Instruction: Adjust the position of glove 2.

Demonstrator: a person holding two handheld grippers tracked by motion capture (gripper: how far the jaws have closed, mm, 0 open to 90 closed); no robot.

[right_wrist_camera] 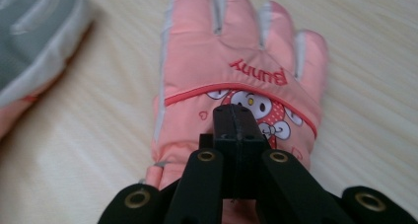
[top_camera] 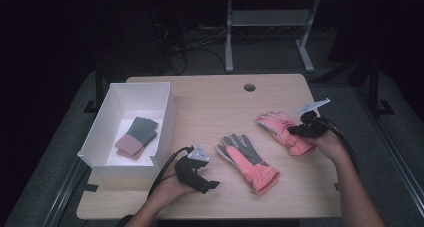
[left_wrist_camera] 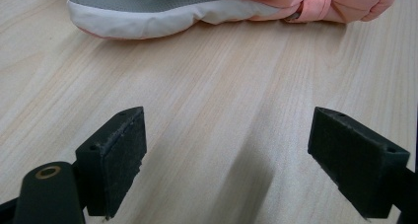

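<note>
The pink bunny glove [right_wrist_camera: 236, 86] lies flat at the right side of the table [top_camera: 210, 107], and the right gripper [right_wrist_camera: 235, 135] sits on its cuff end with its jaws pressed together, likely pinching the cloth. To lift well, it should keep a tight pinch and rise slowly. The other glove [top_camera: 247, 162] (grey palm up) lies in the middle. The left gripper [top_camera: 202, 179] waits near it, jaws wide apart. The white box [top_camera: 165, 112] on the left already holds a folded pair.

The left gripper [top_camera: 212, 185] has its fingers spread wide; the right gripper's [top_camera: 291, 131] are pressed together.
</note>
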